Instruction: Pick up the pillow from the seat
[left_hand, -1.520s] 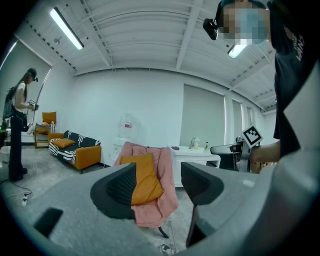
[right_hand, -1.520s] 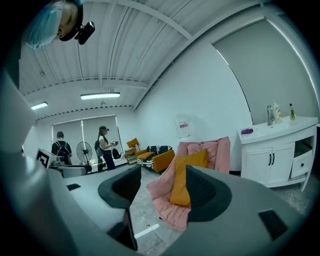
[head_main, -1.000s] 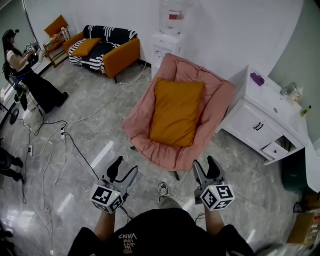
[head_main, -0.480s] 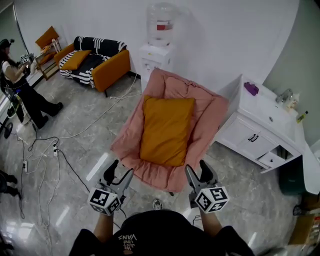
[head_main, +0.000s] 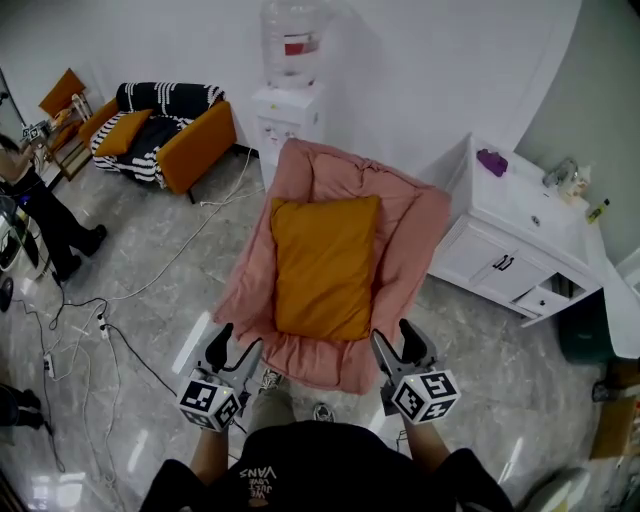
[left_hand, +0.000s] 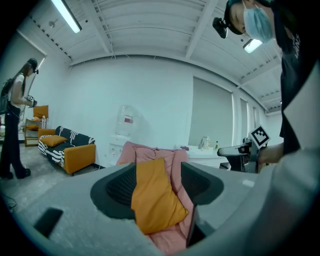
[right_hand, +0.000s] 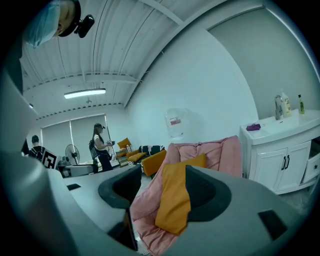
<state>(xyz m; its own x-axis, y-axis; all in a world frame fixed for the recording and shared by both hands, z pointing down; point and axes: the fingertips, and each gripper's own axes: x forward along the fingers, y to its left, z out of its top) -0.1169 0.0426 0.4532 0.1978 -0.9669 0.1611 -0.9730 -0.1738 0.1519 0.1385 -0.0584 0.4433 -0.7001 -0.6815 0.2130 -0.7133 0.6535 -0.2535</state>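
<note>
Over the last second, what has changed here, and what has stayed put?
The person stepped forward. The left gripper and right gripper, both open and empty, closed in on the pink chair and now flank its front edge. Nothing was gripped or released. The orange pillow lies unmoved on the seat.

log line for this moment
phase: pre-grasp | left claw: open, empty | right claw: open, empty | orange pillow: on pink chair
</note>
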